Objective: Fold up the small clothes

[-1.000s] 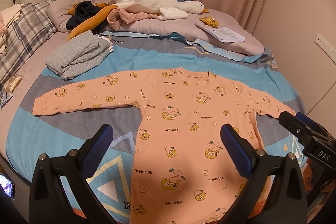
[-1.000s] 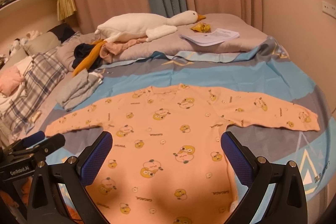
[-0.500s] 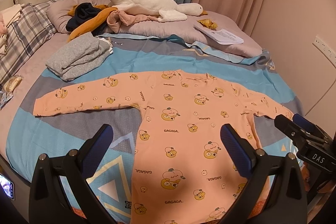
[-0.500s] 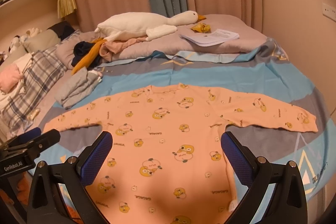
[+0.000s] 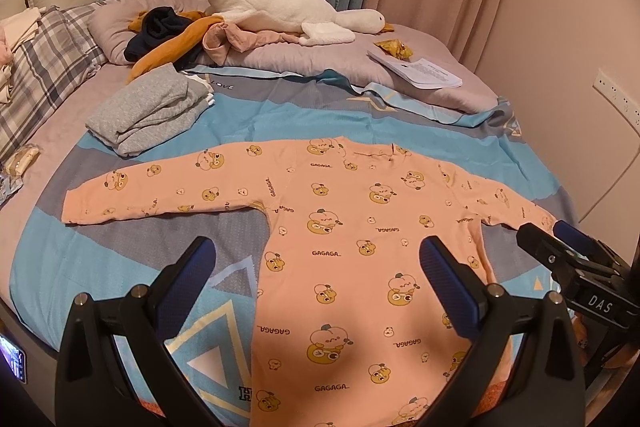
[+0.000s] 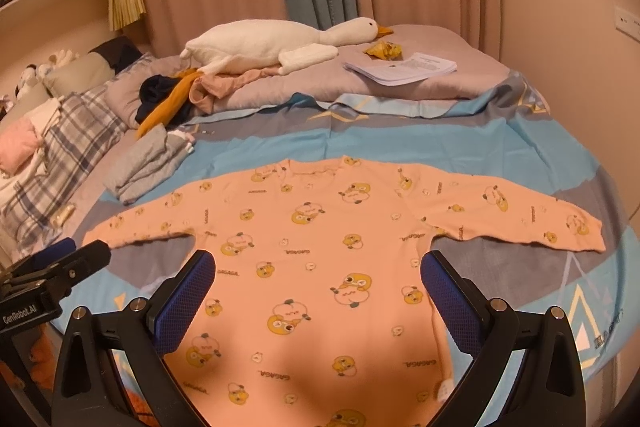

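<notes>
A peach long-sleeved shirt (image 5: 352, 227) printed with yellow ducks lies flat on the bed, both sleeves spread out sideways; the right wrist view shows the shirt (image 6: 320, 247) too. My left gripper (image 5: 316, 259) hovers open above the shirt's lower left side, nothing between its blue pads. My right gripper (image 6: 318, 269) hovers open above the lower middle of the shirt, also empty. The right gripper (image 5: 560, 239) shows at the right edge of the left wrist view, near the right sleeve's cuff. The left gripper (image 6: 72, 255) shows at the left edge of the right wrist view.
A folded grey garment (image 5: 148, 111) lies beyond the left sleeve. A heap of dark, mustard and pink clothes (image 5: 180, 31) and a white plush goose (image 5: 280, 7) sit on the pillows. Papers (image 5: 420, 71) rest at the back right. The wall (image 5: 580, 47) runs close on the right.
Both grippers have drawn back and risen slightly, so the shirt sits a little farther off in both views. The shirt itself has not moved.
</notes>
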